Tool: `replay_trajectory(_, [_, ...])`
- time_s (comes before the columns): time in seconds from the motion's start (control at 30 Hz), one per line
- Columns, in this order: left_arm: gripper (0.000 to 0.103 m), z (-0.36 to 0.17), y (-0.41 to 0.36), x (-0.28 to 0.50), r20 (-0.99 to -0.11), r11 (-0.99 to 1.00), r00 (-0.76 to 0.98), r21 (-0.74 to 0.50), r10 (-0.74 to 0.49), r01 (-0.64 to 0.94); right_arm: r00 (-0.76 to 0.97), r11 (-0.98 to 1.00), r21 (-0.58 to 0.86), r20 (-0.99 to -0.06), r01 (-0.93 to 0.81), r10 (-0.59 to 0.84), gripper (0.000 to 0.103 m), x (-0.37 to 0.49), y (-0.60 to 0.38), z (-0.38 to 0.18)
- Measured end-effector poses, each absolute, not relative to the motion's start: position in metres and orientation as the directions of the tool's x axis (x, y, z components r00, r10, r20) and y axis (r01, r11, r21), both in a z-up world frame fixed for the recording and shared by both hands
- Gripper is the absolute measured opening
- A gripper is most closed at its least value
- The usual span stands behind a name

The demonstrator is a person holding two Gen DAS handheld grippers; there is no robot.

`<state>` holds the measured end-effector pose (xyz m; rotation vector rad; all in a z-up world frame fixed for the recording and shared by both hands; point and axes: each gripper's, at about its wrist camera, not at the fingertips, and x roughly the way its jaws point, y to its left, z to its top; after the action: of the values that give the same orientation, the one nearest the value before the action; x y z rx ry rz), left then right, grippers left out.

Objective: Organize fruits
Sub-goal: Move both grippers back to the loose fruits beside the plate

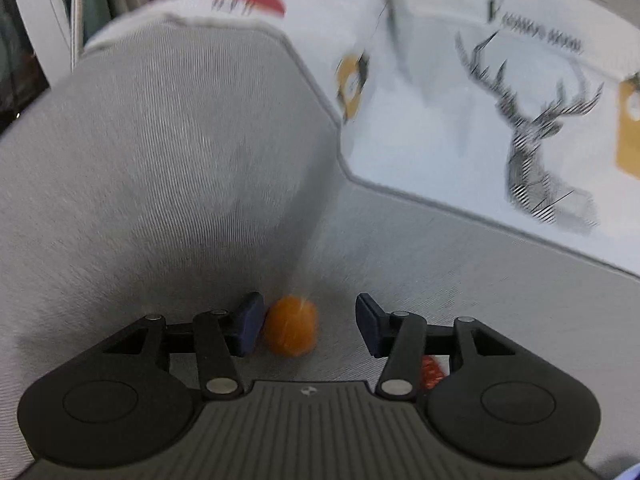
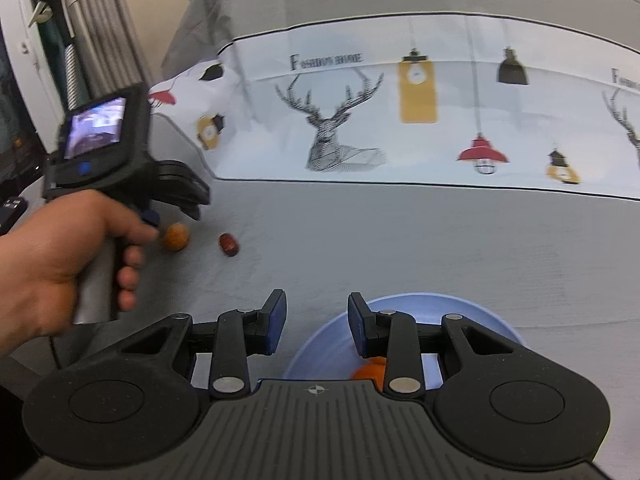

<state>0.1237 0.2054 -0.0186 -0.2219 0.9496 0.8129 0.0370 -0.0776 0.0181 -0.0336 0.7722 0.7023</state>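
A small orange fruit point(image 1: 291, 330) lies on the grey sofa seat between the fingers of my open left gripper point(image 1: 310, 326), touching the left finger point(image 1: 249, 326); it also shows in the right wrist view point(image 2: 176, 236). A dark red fruit point(image 2: 229, 245) lies on the seat just right of it, and part of it shows behind my left gripper's right arm point(image 1: 431, 372). My right gripper point(image 2: 317, 326) is open and empty above a light blue bowl point(image 2: 320, 354) that holds an orange fruit point(image 2: 370, 372), partly hidden by the finger.
The grey sofa arm point(image 1: 160, 160) rises on the left. A white cloth with deer and lamp prints point(image 2: 400, 120) covers the sofa back. The hand holding the left gripper point(image 2: 52, 264) is at the left.
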Motion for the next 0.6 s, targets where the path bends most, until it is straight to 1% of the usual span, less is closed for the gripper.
replay_trajectory(0.1, [0.056,-0.032,0.213,0.125,-0.813,0.689,0.289,0.178,0.505,-0.703,0.484,0.759,0.217,-0.657,-0.614,0.579,0.038,0.038,-0.068,0.015])
replay_trajectory(0.13, [0.053,-0.033,0.214,0.126,-0.816,0.689,0.286,0.179,0.503,-0.703,0.482,0.757,0.216,-0.657,-0.617,0.580,0.038,0.040,-0.065,0.015])
replay_trajectory(0.17, [0.050,-0.034,0.216,0.126,-0.818,0.691,0.289,0.172,0.497,-0.702,0.481,0.756,0.216,-0.656,-0.619,0.581,0.039,0.042,-0.061,0.015])
replay_trajectory(0.2, [0.042,-0.034,0.218,0.127,-0.822,0.691,0.290,0.163,0.490,-0.705,0.479,0.754,0.218,-0.655,-0.620,0.584,0.041,0.045,-0.057,0.014])
replay_trajectory(0.23, [0.038,-0.033,0.220,0.125,-0.824,0.688,0.292,0.154,0.486,-0.710,0.478,0.753,0.220,-0.655,-0.620,0.585,0.042,0.048,-0.053,0.013])
replay_trajectory(0.37, [0.037,-0.025,0.229,0.112,-0.853,0.648,0.299,0.058,0.427,-0.760,0.470,0.742,0.229,-0.649,-0.630,0.598,0.043,0.060,-0.030,0.010])
replay_trajectory(0.5, [0.037,-0.013,0.241,0.092,-0.880,0.585,0.347,-0.101,0.324,-0.804,0.457,0.720,0.225,-0.641,-0.656,0.617,0.043,0.071,-0.002,0.005])
replay_trajectory(0.6, [0.037,-0.007,0.246,0.081,-0.890,0.553,0.364,-0.164,0.274,-0.817,0.445,0.716,0.239,-0.644,-0.656,0.622,0.043,0.085,0.021,-0.004])
